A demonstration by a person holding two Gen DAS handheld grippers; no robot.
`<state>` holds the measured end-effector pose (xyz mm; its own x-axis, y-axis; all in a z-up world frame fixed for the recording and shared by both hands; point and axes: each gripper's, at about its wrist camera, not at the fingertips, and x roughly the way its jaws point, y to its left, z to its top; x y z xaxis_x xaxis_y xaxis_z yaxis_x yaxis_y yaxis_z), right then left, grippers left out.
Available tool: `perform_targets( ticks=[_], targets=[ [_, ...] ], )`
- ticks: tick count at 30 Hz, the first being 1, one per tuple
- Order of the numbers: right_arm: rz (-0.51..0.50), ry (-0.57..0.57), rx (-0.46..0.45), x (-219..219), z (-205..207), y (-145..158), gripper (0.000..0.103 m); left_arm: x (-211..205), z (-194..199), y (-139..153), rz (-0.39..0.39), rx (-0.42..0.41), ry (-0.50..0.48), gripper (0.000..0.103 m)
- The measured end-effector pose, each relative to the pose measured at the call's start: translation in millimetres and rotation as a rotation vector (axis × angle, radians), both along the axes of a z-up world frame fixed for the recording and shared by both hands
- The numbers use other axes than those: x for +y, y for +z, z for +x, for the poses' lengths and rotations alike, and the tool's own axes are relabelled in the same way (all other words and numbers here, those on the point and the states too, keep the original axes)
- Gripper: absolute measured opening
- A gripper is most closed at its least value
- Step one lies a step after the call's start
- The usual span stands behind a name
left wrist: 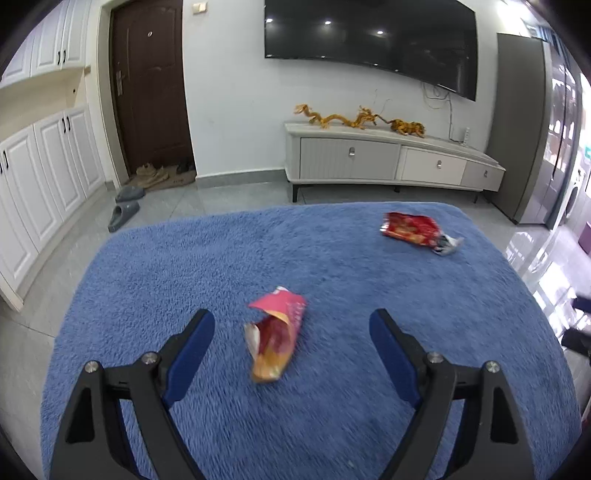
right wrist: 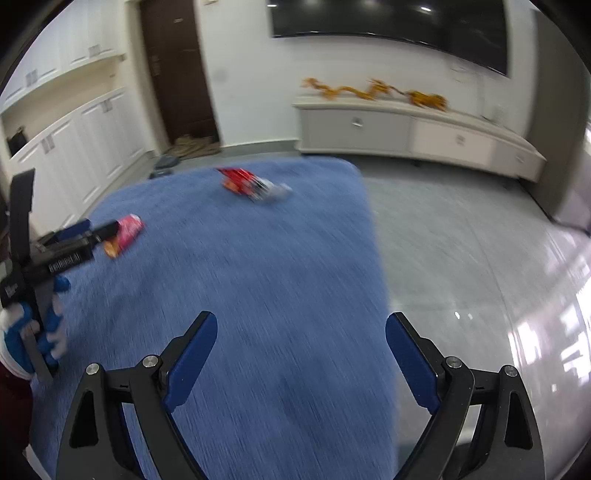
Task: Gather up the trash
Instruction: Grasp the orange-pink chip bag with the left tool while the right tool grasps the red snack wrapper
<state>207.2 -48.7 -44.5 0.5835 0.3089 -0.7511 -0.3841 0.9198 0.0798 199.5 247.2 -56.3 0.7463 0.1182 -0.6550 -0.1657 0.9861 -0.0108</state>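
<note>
Two crumpled snack wrappers lie on a blue shaggy rug (left wrist: 184, 266). A pink and orange wrapper (left wrist: 276, 336) lies just ahead of my left gripper (left wrist: 291, 322), between the lines of its wide-open fingers and untouched by the pads. A red wrapper (left wrist: 412, 229) lies farther off at the rug's far right. In the right wrist view my right gripper (right wrist: 301, 325) stands open over bare rug (right wrist: 258, 277) near its right edge. The red wrapper (right wrist: 247, 183) is far ahead. At the left, the left gripper (right wrist: 94, 229) points at the pink wrapper (right wrist: 125, 234).
Grey tiled floor (right wrist: 461, 240) surrounds the rug. A low white TV cabinet (left wrist: 388, 162) with golden dragon figures (left wrist: 354, 120) stands against the far wall under a wall-mounted TV (left wrist: 369, 33). White cupboards (left wrist: 44, 166), a brown door (left wrist: 151, 85) and grey slippers (left wrist: 125, 206) are at the left.
</note>
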Motion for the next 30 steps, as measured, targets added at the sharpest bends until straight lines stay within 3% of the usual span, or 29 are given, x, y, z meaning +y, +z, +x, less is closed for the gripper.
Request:
perform_targets(
  ticks=[7, 10, 15, 18, 19, 21, 22, 30],
  targets=[
    [0.051, 0.166, -0.023, 75.2, 89.1, 3.6, 0.091, 20.0, 17.6, -19.8, -0.102, 0.046, -0.016, 0.085],
    [0.059, 0.208, 0.0, 102.6, 125.1, -5.2, 0.085, 24.3, 18.6, -22.5, -0.136, 0.053, -0.025, 0.081],
    [0.012, 0.237, 0.018, 129.7, 160.8, -25.4, 0.073, 29.3, 24.5, -32.8, -0.199, 0.097, -0.027, 0.057],
    [-0.014, 0.229, 0.029, 134.9, 171.7, -34.4, 0.058, 29.6, 23.1, -33.2, -0.209, 0.093, -0.03, 0.048],
    [-0.035, 0.222, 0.028, 135.6, 174.8, -36.5, 0.048, 29.2, 22.9, -33.7, -0.21, 0.096, -0.033, 0.046],
    [-0.047, 0.219, 0.031, 134.2, 176.6, -37.5, 0.042, 25.8, 22.3, -33.2, -0.213, 0.094, -0.042, 0.037],
    [-0.05, 0.22, 0.028, 130.8, 173.5, -36.5, 0.026, 24.9, 22.4, -33.2, -0.214, 0.094, -0.043, 0.035],
    [0.003, 0.236, 0.014, 102.9, 110.6, -10.3, 0.023, 8.4, -0.9, -21.1, -0.146, 0.05, -0.041, 0.03]
  ],
)
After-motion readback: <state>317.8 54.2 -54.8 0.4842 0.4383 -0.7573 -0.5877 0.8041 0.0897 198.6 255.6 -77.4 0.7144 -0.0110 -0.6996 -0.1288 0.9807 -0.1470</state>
